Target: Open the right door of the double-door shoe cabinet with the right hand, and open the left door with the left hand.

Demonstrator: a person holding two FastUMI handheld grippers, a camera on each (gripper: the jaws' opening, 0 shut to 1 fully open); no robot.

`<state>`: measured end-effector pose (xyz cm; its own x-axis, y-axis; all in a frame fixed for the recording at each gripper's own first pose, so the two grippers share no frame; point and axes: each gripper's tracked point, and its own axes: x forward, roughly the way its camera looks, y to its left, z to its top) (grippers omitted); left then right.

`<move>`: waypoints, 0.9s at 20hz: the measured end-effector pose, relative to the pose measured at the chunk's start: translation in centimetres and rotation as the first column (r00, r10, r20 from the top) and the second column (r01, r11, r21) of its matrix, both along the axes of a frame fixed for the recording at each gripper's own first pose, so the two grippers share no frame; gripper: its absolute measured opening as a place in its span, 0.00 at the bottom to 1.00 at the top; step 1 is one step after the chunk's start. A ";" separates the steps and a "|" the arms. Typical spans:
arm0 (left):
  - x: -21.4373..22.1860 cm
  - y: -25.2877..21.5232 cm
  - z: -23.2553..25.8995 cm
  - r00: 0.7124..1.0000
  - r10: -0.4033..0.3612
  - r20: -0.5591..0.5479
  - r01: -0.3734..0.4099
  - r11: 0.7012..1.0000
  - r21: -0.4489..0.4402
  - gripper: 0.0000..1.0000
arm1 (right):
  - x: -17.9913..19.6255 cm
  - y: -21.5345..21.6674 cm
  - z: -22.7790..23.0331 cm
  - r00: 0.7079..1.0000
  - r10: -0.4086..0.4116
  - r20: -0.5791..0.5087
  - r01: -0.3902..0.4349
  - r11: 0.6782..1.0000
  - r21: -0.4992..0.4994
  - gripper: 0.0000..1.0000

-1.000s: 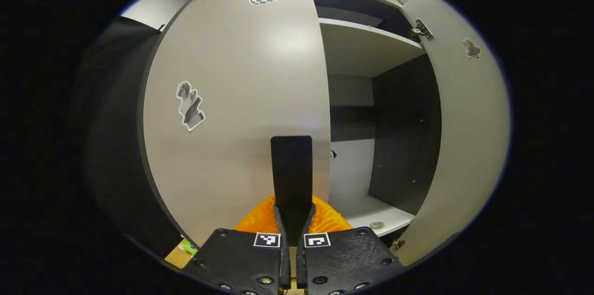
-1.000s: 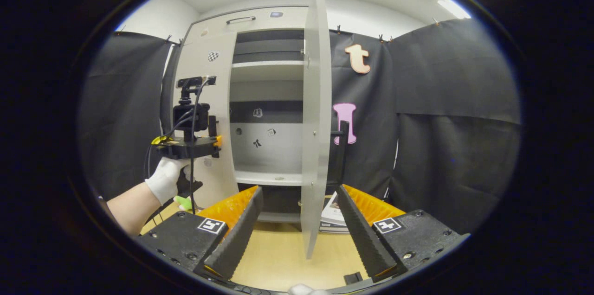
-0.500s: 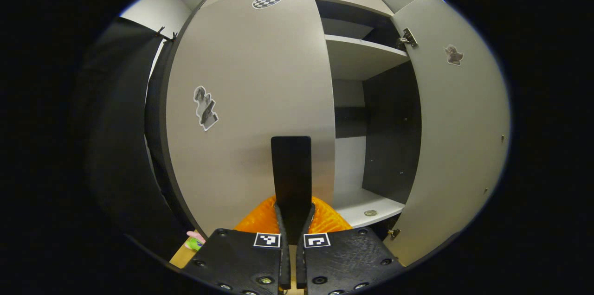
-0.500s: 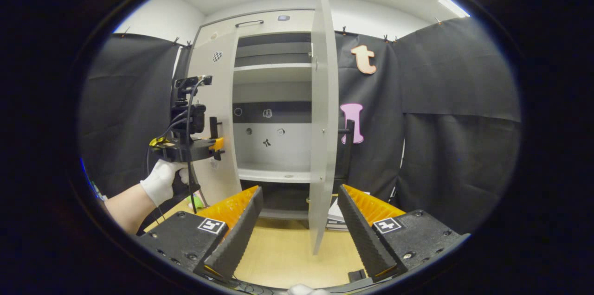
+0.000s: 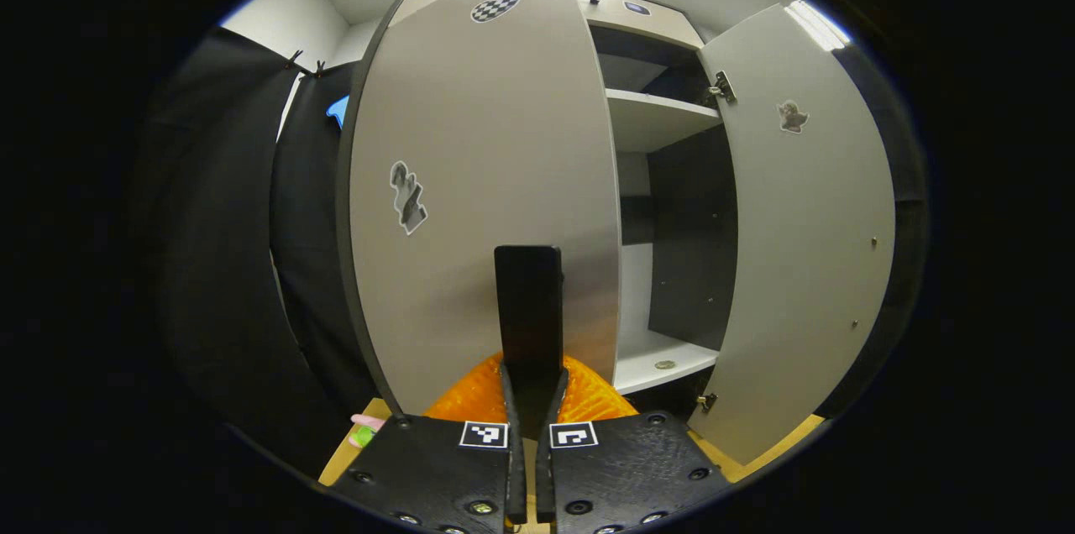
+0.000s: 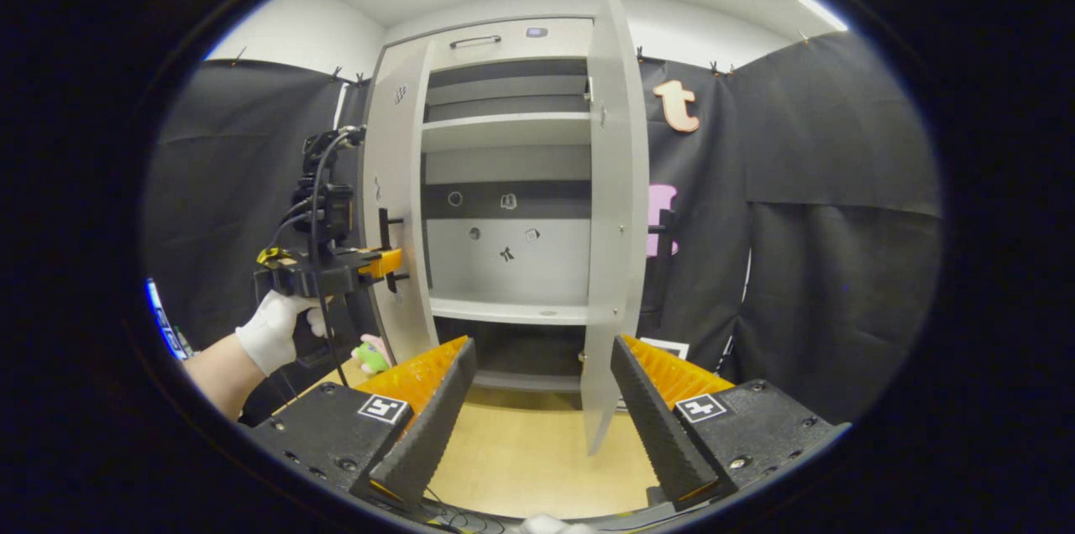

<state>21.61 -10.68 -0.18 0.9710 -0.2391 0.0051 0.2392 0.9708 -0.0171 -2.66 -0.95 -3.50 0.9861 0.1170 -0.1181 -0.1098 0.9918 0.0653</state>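
Note:
The grey shoe cabinet [image 6: 504,131] stands with both doors swung out. In the left gripper view, the left door [image 5: 470,181] is partly open and carries a black upright handle [image 5: 527,299]. My left gripper [image 5: 529,387] is shut on that handle's lower part. The right door [image 5: 798,248] hangs wide open beside the shelves. In the right gripper view, the right door [image 6: 613,223] is seen nearly edge-on, its handle [image 6: 663,232] behind it. My right gripper [image 6: 542,353] is open, well back from the door and holding nothing. A gloved hand [image 6: 273,328] holds the left gripper [image 6: 390,261] at the left door [image 6: 395,206].
Inside the cabinet are pale shelves [image 6: 508,311] with a small round thing on the lower one. A small green and pink toy [image 6: 369,353] lies on the wooden floor [image 6: 521,458] by the left door. Black cloth walls [image 6: 823,265] close in both sides.
The left door has swung further out with my left gripper on its handle. The right gripper has drawn back, staying open, and the right door shows wider open.

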 end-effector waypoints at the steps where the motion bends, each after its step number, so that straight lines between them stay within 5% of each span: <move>1: -0.4 0.4 -0.1 1.000 -0.003 -0.002 0.003 1.000 -0.001 0.04 | 0.0 0.5 0.1 1.000 0.005 0.004 -0.005 1.000 -0.001 0.98; 12: -4.7 8.0 -1.0 0.997 0.078 0.012 -0.078 0.997 -0.009 0.00 | 0.6 5.0 0.3 0.996 0.083 0.014 -0.083 0.996 0.012 0.98; 13: -4.9 8.8 -1.2 0.996 0.089 0.013 -0.089 0.996 -0.004 0.08 | 0.7 5.5 0.3 0.995 0.094 0.018 -0.094 0.995 0.015 0.98; 14: -5.3 9.7 -1.3 0.995 0.100 0.014 -0.100 0.995 -0.004 0.00 | 0.7 6.0 0.4 0.994 0.105 0.019 -0.105 0.994 0.014 0.98; 18: -5.6 13.3 -1.8 0.991 0.134 0.015 -0.134 0.991 -0.014 0.00 | 1.2 8.1 0.4 0.989 0.144 0.019 -0.144 0.989 0.014 1.00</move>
<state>15.99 2.59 -1.93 0.9940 -0.1068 0.0234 0.1074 0.9938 -0.0274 -1.44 7.10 -3.06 0.9607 0.2598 -0.0981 -0.2529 0.9644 0.0771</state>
